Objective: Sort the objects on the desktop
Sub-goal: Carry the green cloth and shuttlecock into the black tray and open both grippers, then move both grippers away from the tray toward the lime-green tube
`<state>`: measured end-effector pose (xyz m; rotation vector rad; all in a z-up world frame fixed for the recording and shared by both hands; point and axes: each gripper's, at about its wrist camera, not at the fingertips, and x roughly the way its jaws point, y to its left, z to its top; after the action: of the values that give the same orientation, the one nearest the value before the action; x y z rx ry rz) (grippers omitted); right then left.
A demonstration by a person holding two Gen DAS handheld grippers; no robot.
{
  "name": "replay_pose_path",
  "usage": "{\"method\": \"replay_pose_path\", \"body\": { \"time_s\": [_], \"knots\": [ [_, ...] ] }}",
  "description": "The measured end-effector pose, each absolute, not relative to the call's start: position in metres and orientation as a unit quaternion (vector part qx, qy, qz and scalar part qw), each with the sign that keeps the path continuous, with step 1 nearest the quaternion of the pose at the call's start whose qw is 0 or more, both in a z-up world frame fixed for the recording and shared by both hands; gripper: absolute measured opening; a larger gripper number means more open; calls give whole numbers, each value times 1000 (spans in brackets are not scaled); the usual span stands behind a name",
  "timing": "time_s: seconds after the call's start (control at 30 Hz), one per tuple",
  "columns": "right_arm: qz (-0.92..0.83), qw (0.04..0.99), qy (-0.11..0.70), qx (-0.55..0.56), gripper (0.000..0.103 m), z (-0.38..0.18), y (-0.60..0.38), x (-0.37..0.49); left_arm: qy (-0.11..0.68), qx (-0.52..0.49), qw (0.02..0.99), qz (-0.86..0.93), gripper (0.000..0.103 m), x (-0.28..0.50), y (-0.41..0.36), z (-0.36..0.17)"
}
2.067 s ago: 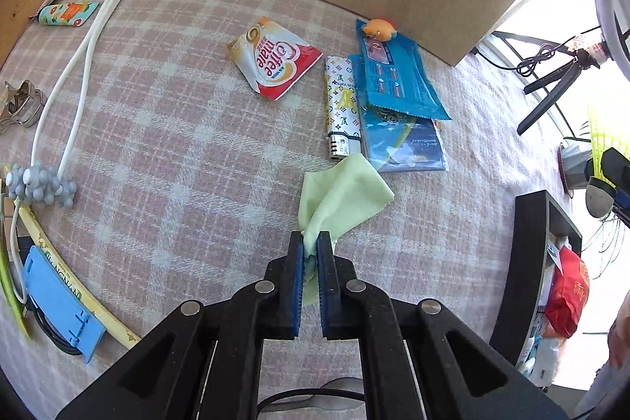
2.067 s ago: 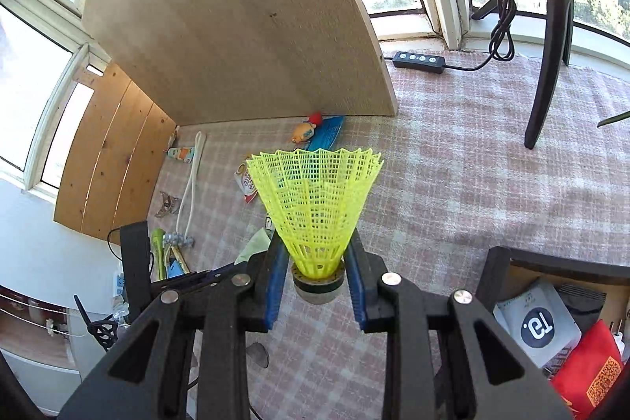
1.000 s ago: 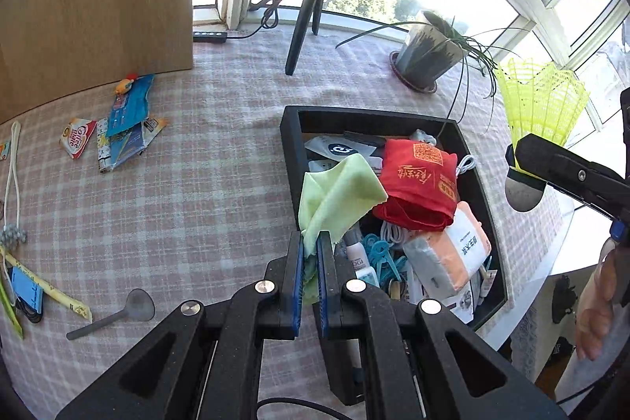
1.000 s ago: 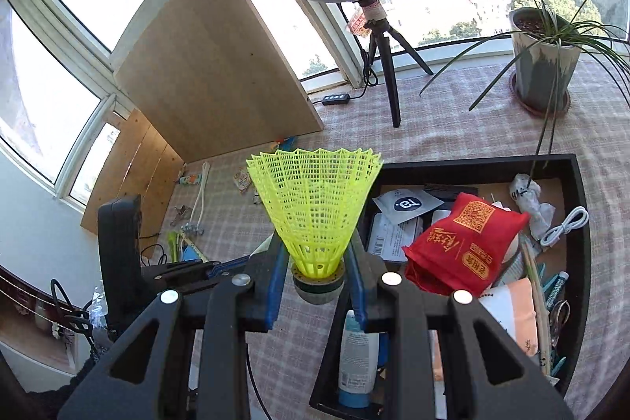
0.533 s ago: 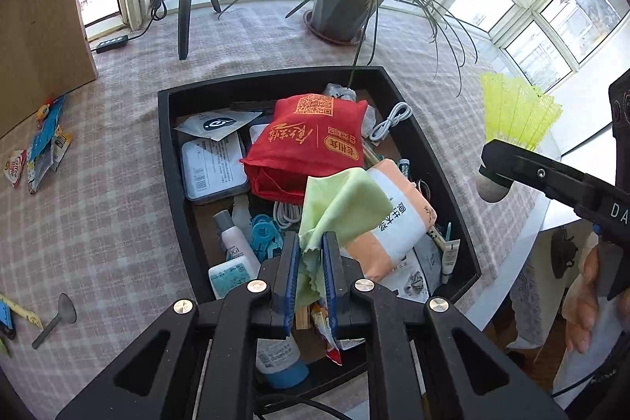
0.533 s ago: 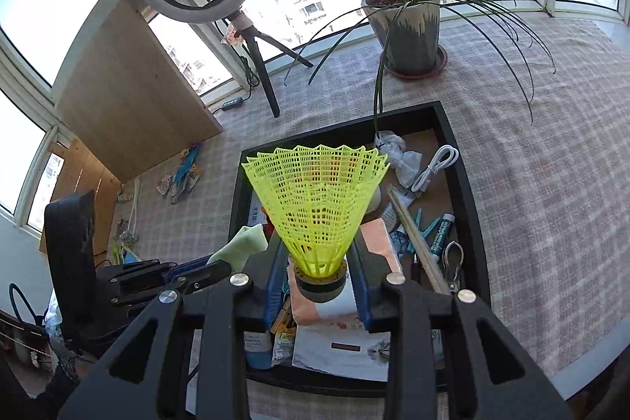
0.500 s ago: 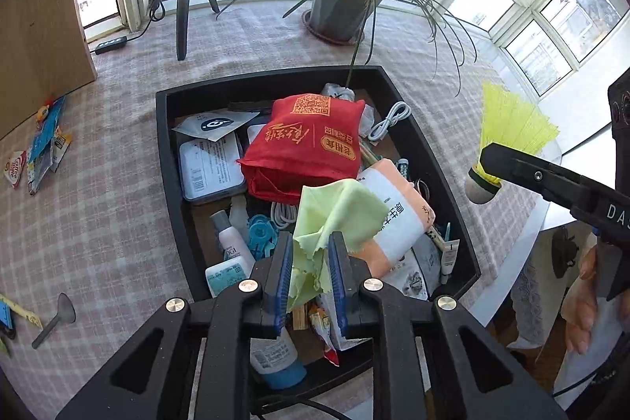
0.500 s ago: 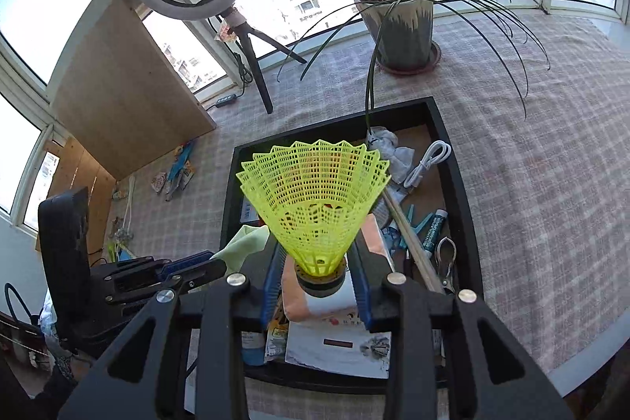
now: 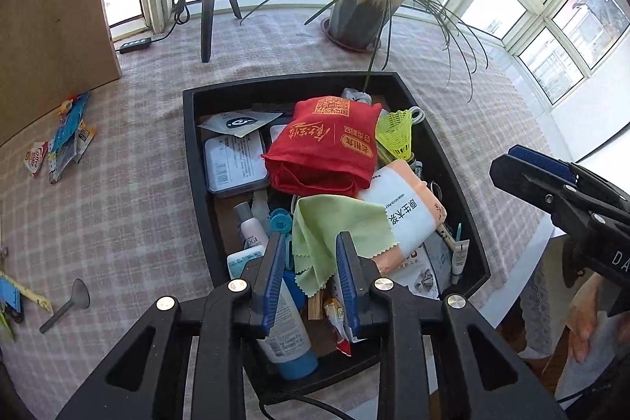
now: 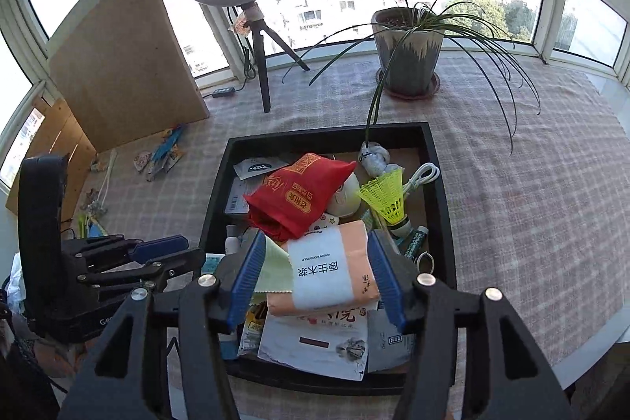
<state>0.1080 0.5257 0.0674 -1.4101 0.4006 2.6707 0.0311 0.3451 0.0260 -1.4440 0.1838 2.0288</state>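
Observation:
My left gripper (image 9: pixel 310 241) hangs over the near end of the black tray (image 9: pixel 189 152), its jaws opening. The pale green cloth (image 9: pixel 334 231) lies loose in the tray below them, and neither pad touches it. My right gripper (image 10: pixel 315 237) is also over the tray (image 10: pixel 214 191), and its jaws are opening wide with nothing held. The yellow shuttlecock (image 10: pixel 384 197) lies on its side among the tray's contents by the right wall, also seen as the shuttlecock (image 9: pixel 395 136) in the left wrist view. The green cloth (image 10: pixel 271 270) peeks out beside a tissue pack.
The tray is crowded: a red bag (image 9: pixel 327 152), an orange tissue pack (image 10: pixel 327 270), bottles, cards and cables. A potted plant (image 10: pixel 409 65) and a ring-light tripod (image 10: pixel 260 65) stand behind it. Packets (image 9: pixel 63 140) and a grey spoon (image 9: pixel 67 306) lie to the left.
Both grippers came over the tray and opened. The green cloth dropped out of the left one into the tray. The shuttlecock left the right one and now lies in the tray.

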Motion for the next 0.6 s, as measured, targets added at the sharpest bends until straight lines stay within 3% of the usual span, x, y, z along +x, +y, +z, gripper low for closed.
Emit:
{"method": "replay_pose_path", "body": {
  "time_s": [0.33, 0.6],
  "knots": [
    [870, 22, 108, -480, 53, 61, 488, 96, 53, -551, 291, 781, 25, 25, 300, 27],
    [868, -22, 142, -475, 53, 60, 454, 79, 32, -554, 256, 792, 25, 13, 246, 25]
  ]
}}
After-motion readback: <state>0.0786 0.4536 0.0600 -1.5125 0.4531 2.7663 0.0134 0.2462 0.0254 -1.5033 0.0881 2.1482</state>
